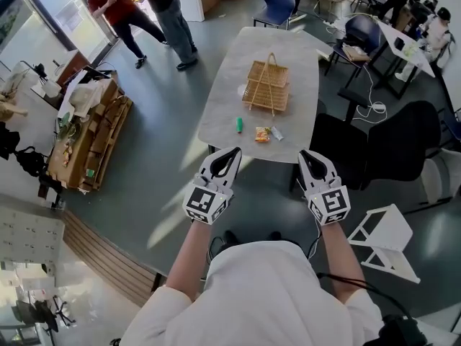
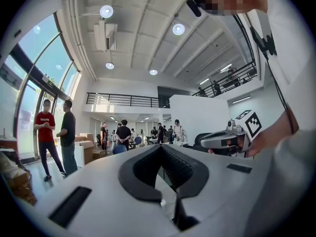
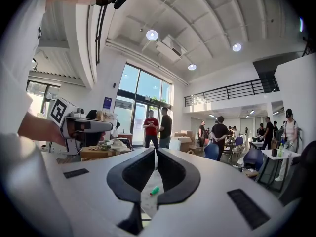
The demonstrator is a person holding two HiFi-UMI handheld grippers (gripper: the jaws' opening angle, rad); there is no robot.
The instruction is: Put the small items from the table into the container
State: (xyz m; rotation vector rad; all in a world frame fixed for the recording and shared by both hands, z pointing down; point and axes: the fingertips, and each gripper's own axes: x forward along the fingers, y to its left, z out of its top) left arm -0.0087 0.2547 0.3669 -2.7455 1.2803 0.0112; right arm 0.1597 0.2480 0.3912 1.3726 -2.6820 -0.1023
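Left gripper: jaws clenched tip to tip, nothing between them, confirmed in its own view. Right gripper: jaws likewise clenched and empty, confirmed in its own view. Both are held level, short of the grey table at its 6 o'clock end, touching nothing. Wicker basket stands near the table's centre, handle up. Three small items lie on the tabletop at 6 o'clock from the basket, all outside it: a green stick-shaped item, then at its 3 o'clock an orange packet, then just beside that a small clear packet. The green item also shows through the right gripper's jaw gap.
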